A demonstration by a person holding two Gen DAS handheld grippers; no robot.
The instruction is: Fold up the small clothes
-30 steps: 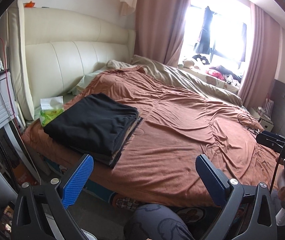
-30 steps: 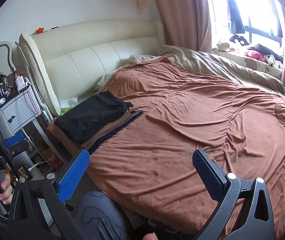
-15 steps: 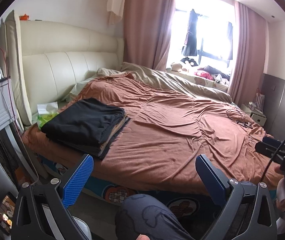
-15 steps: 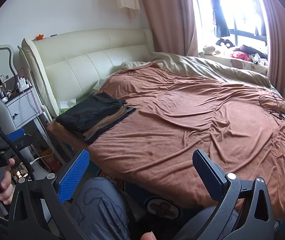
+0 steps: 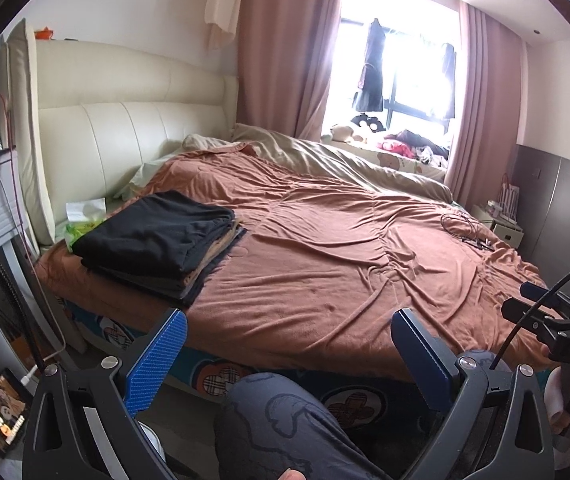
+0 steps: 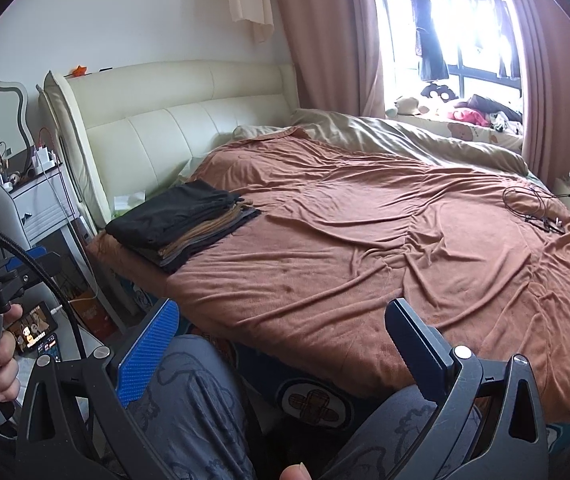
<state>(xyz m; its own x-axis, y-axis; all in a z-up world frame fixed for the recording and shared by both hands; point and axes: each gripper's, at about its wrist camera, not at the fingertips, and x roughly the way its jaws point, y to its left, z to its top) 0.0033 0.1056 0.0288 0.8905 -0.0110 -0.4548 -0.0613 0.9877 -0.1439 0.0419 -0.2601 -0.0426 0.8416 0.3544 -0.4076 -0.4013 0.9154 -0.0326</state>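
A stack of folded clothes point(image 5: 157, 240), black on top with tan and grey layers under it, lies on the near left corner of the bed's brown cover point(image 5: 325, 248). The right wrist view shows the same folded stack point(image 6: 177, 220) on the brown cover point(image 6: 365, 240). My left gripper point(image 5: 289, 344) is open and empty, held back from the bed's front edge above the person's knee. My right gripper point(image 6: 281, 340) is open too, with nothing between its fingers, also off the bed over the person's legs. No loose garment shows on the cover.
A cream headboard point(image 5: 125, 136) stands at the left, a green tissue pack point(image 5: 85, 220) beside the stack. A black cable point(image 6: 533, 208) lies at the bed's far right. A beige duvet point(image 5: 345, 164) is bunched toward the window. A nightstand point(image 6: 41, 200) and phone point(image 6: 33, 326) sit at left.
Both grippers have drawn back and up from the bed, so more of the room, the bed's side and the person's legs now show. Both stayed open and empty.
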